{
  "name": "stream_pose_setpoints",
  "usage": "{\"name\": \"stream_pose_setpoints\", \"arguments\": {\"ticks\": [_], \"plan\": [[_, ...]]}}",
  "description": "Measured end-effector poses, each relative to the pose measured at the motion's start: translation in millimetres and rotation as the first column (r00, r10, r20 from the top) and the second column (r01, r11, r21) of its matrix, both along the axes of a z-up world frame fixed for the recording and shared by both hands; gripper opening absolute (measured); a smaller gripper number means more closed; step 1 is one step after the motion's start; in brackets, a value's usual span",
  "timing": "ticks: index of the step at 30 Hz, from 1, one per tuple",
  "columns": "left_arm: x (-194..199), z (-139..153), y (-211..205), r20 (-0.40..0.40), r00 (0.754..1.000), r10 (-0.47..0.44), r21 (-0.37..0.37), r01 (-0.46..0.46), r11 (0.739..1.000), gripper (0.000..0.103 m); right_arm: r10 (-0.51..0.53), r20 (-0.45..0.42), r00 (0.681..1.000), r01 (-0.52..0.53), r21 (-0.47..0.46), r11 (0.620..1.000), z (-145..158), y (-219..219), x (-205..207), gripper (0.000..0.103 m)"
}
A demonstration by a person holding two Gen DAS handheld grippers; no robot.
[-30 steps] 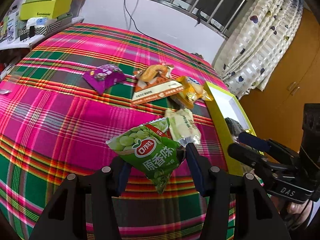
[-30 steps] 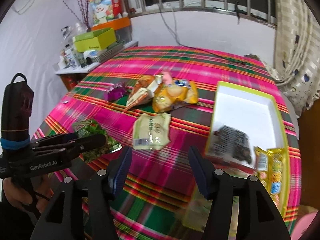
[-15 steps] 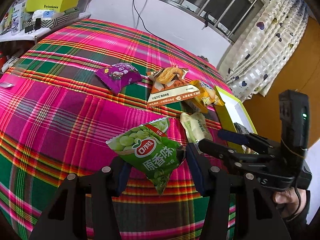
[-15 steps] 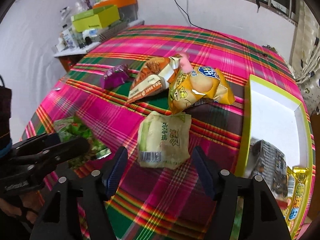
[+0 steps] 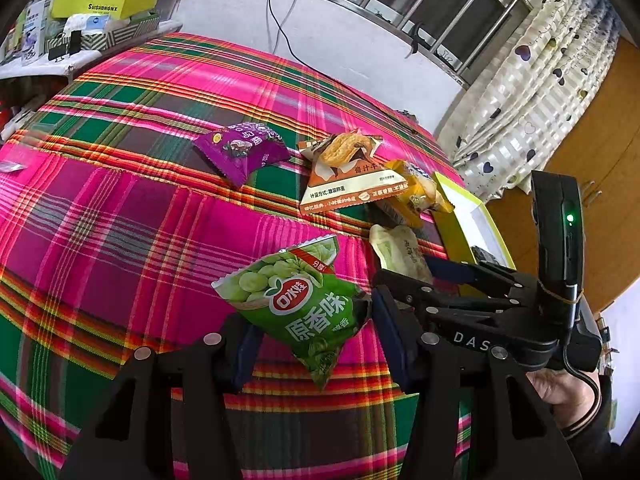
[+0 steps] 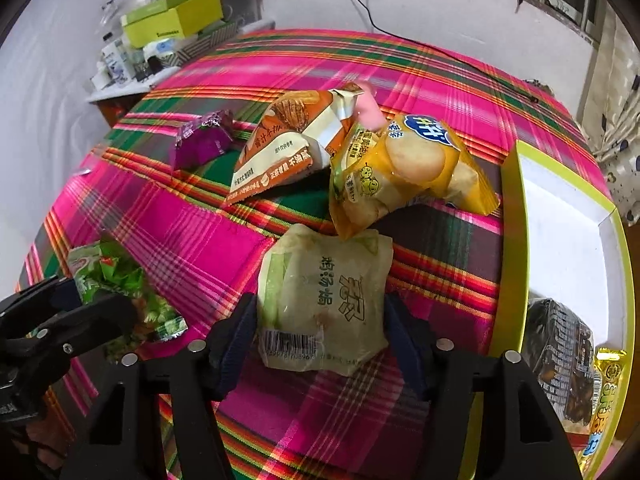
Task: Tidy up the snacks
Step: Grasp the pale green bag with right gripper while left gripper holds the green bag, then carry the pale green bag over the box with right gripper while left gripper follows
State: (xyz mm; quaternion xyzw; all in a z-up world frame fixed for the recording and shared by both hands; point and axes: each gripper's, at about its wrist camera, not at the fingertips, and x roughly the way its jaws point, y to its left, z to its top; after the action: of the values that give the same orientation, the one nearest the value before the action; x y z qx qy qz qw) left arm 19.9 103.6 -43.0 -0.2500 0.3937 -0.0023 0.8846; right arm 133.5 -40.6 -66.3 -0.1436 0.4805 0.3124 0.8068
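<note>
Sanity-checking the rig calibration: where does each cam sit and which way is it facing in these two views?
Left wrist: on the left gripper, looking forward and down across the plaid tablecloth; its fingers clamp a green pea snack bag; the right gripper and the hand on it show at right.
Right wrist: on the right gripper, pitched steeply down; its jaws straddle a pale noodle pack, just closing a little; left gripper at lower left.
Shared: noodle pack, pea bag, purple packet, orange-white packet, yellow chip bag, lime-rimmed tray.

A pink-and-green plaid cloth (image 6: pixel 192 240) covers the desk. On it lie a purple packet (image 6: pixel 202 142), an orange-white bag (image 6: pixel 286 142), a yellow bag (image 6: pixel 404 168), a pale green packet (image 6: pixel 324 300) and a lime-rimmed tray (image 6: pixel 516 208).
</note>
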Motion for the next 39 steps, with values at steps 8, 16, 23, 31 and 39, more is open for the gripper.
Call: {"name": "stream_pose_setpoints", "arguments": {"ticks": [8, 16, 23, 31, 39], "plan": [[-1, 2, -4, 0.002, 1.000, -0.007, 0.010, 0.007, 1.000, 0.053, -0.001, 0.013, 1.000, 0.001, 0.018, 1.000, 0, -7, -7, 0.052], [-5, 14, -13, 0.015, 1.000, -0.009, 0.035, 0.008, 0.999, 0.053, -0.002, 0.025, 1.000, 0.000, 0.072, 0.997, 12, -20, -20, 0.052], [-8, 27, -24, 0.030, 1.000, -0.004, 0.078, 0.002, 0.997, 0.053, -0.008, 0.050, 0.999, 0.002, 0.129, 0.992, 30, -37, -36, 0.052], [-8, 41, -41, 0.052, 0.998, -0.020, 0.119, 0.013, 0.993, 0.053, -0.006, 0.085, 0.996, -0.010, 0.187, 0.982, 51, -54, -51, 0.052], [-5, 53, -58, 0.068, 0.996, -0.049, 0.143, 0.039, 0.989, 0.053, -0.021, 0.106, 0.994, -0.003, 0.224, 0.975, 65, -72, -58, 0.052]]}}
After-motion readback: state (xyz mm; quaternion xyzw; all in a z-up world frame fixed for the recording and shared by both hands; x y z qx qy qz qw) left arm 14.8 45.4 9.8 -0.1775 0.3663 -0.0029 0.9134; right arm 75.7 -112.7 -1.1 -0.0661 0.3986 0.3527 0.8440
